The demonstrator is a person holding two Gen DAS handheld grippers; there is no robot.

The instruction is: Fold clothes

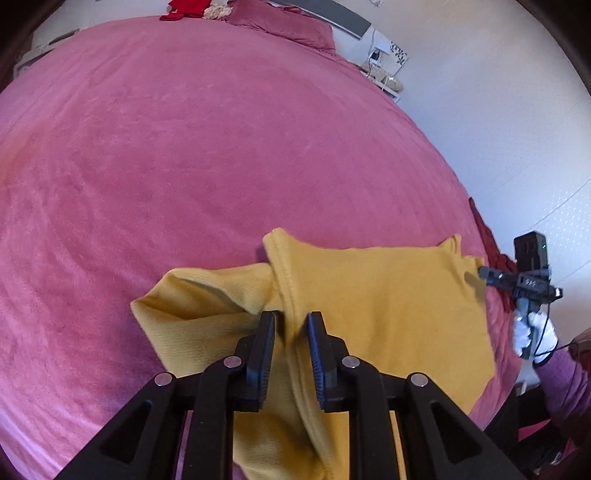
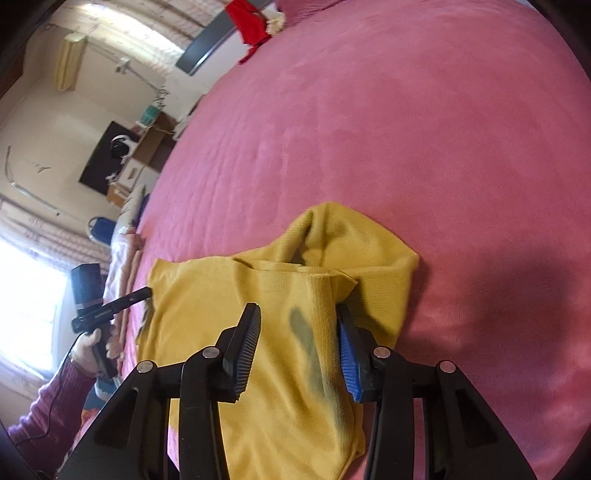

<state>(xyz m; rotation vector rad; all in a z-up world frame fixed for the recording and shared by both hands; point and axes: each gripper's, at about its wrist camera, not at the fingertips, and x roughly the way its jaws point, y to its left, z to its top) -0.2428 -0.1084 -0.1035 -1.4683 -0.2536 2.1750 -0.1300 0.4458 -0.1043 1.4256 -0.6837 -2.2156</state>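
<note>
A yellow knit garment [image 1: 388, 295] lies rumpled near the front edge of a pink bed cover [image 1: 184, 166]. In the left wrist view, a raised hem ridge of it fills the narrow gap of my left gripper [image 1: 293, 321], whose fingers are shut on that fold. My right gripper [image 1: 482, 272] reaches the garment's far right corner there. The right wrist view shows the garment [image 2: 280, 369] under my right gripper [image 2: 295, 314], whose fingers stand wide apart and open, with cloth draped against the blue-padded finger [image 2: 347, 354]. My left gripper [image 2: 142, 293] touches the garment's left edge.
A pink pillow [image 1: 288, 22] and a red cloth [image 1: 184, 7] lie at the head of the bed. A bedside shelf [image 1: 384, 74] stands by the wall on the right. A person's white-gloved hand [image 1: 532, 332] holds the right gripper. A bright window [image 2: 26, 295] is at left.
</note>
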